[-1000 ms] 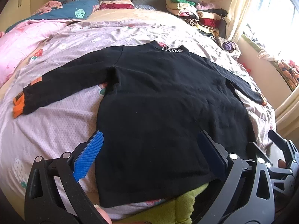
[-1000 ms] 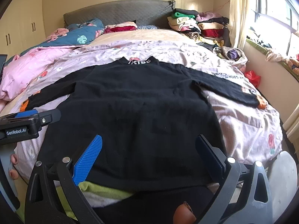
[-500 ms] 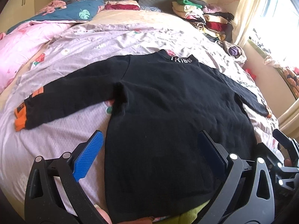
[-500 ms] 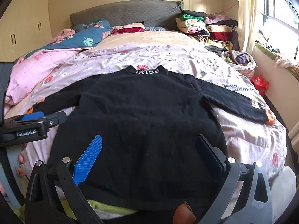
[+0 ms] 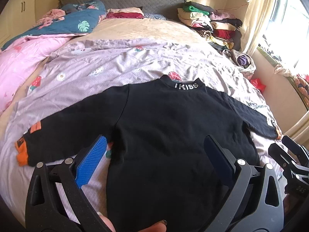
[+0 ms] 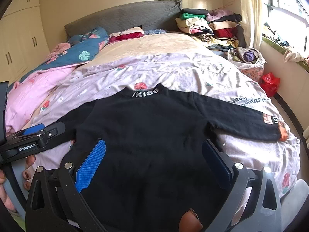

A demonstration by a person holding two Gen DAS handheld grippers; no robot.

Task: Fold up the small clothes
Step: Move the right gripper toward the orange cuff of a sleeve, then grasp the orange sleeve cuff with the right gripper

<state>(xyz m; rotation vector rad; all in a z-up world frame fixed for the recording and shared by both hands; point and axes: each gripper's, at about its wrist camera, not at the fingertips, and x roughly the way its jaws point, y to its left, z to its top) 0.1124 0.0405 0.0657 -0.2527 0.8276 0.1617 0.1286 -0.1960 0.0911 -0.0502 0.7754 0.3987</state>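
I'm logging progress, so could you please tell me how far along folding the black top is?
Done: the black top lies spread flat on the bed sheet, both sleeves out to the sides. In hand: nothing; the left hand-held gripper and right hand-held gripper hover open above its body. Left: every fold, since no sleeve or hem is turned in yet.

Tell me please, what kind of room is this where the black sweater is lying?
Most likely a home bedroom. The black sweater lies spread on a bed with a padded gray headboard, folded clothes are stacked by the curtained window, and wardrobe doors stand at the left.
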